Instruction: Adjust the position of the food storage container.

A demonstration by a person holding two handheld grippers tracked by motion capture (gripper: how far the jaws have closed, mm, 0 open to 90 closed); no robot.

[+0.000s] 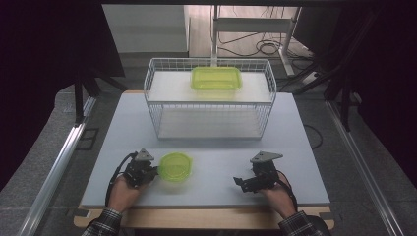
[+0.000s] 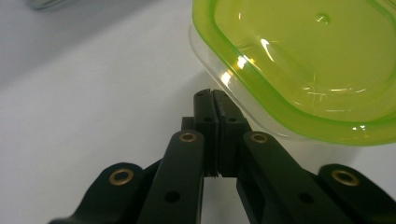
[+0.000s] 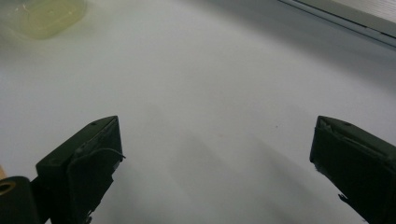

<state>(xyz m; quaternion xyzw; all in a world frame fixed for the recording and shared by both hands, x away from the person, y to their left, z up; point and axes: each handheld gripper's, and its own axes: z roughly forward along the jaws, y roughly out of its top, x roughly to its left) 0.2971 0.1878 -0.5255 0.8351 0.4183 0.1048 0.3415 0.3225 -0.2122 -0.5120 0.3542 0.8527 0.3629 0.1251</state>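
the left gripper has its jaws pressed flat together with nothing between them, the tips just beside the near rim of the small green-lidded container, which sits on the white table immediately to that gripper's right and slightly ahead. the container looks nearly round, so no long axis matters. the right gripper rests well apart from it, jaws spread wide, so the left hand is plainly nearer.

Small container: glossy translucent green plastic; table: matt, smooth; basket: white wire.
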